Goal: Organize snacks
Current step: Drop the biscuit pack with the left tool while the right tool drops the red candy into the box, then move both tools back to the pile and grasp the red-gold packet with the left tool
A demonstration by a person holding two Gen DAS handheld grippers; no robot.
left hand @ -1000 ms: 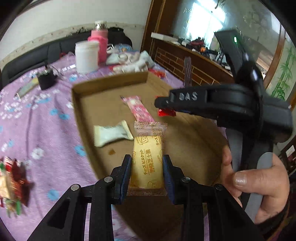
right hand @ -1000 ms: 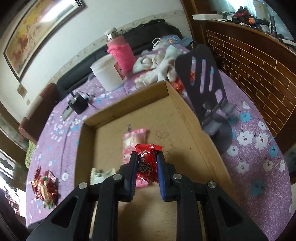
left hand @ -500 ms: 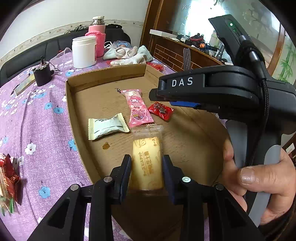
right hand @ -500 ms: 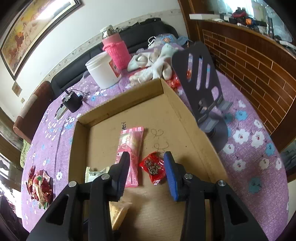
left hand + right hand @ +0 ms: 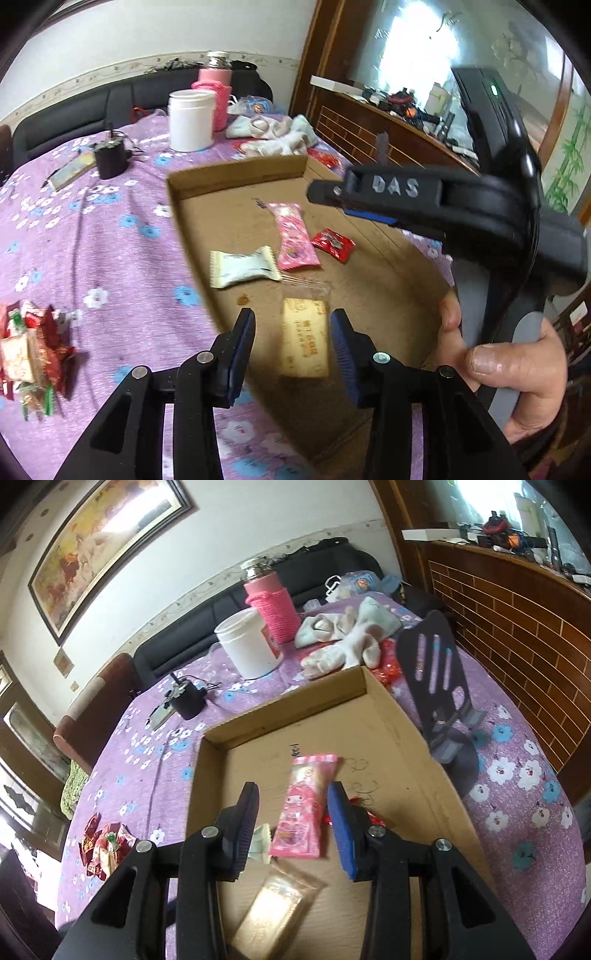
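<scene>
An open cardboard box (image 5: 236, 177) (image 5: 406, 720) lies on the purple flowered tablecloth. Four snacks rest on its floor. They are a yellow biscuit packet (image 5: 306, 343) (image 5: 275, 912), a pink packet (image 5: 293, 236) (image 5: 304, 808), a white packet (image 5: 242, 266) (image 5: 260, 843) and a red candy (image 5: 333, 243). My left gripper (image 5: 292, 317) hovers above the yellow packet with its jaws opening, and the pads are clear of it. My right gripper (image 5: 292, 790) (image 5: 332, 195) is open and empty over the pink packet. Its right finger mostly hides the red candy (image 5: 373, 816).
A pile of loose snacks (image 5: 29, 347) (image 5: 105, 845) lies on the cloth left of the box. Behind the box stand a white tub (image 5: 191, 120), a pink-sleeved bottle (image 5: 216, 96), a black charger (image 5: 110, 160) and crumpled socks (image 5: 347, 635). A black phone stand (image 5: 436, 686) stands right of the box.
The left jaws spread and the yellow packet dropped flat onto the box floor. The right gripper let go of the red candy, now lying in the box. Both grippers drew back slightly.
</scene>
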